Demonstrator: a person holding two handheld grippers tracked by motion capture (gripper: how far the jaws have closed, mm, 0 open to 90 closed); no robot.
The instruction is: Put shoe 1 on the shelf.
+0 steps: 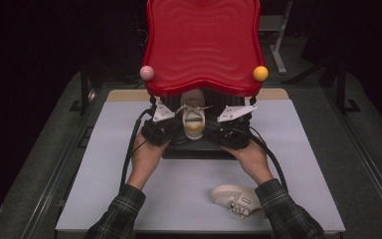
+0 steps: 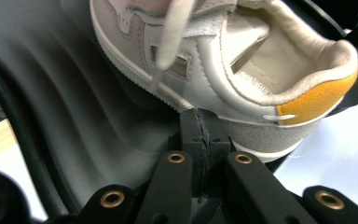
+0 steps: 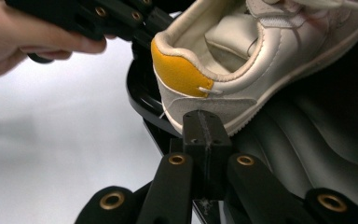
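Both my tongs are pressed together with nothing between them. From above, the left tongs point(image 1: 171, 130) and right tongs point(image 1: 219, 130) sit either side of a cream sneaker point(image 1: 193, 117) with an orange heel tab, which is standing in a black tray point(image 1: 199, 149) under a raised red lid point(image 1: 203, 45). A second sneaker point(image 1: 235, 198) lies on its side on the grey surface point(image 1: 94, 169) near my right sleeve.

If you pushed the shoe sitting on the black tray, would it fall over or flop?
The shoe probably stays upright, since its flat sole rests on the tray. Its collar looks padded, so it would likely squash a little. The loose lace would surely flop around.
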